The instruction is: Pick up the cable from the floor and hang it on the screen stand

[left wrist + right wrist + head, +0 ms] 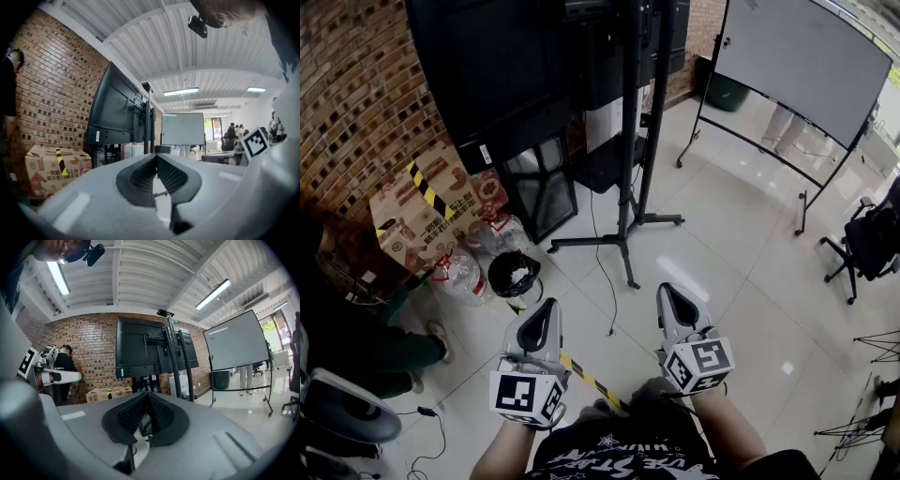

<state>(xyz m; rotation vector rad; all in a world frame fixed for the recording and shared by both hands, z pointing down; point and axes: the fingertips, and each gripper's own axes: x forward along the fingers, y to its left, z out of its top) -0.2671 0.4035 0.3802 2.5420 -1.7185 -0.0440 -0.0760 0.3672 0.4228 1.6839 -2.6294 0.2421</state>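
So both tools are held level over the tiled floor (741,272), side by side, with nothing in either one. The left tool (549,306) has its jaws pressed together at the tips, and the right tool (668,291) is the same, fully closed on nothing. The cable (610,302) is a thin black line lying on the floor at 12 o'clock from the tools, ahead of the gap between them, touching neither. It runs up toward the screen stand (630,141), also at 12, which carries the big dark screen (487,66). There's a cardboard box (427,211) at 10 o'clock by the brick wall and a whiteboard (806,56) at 2.
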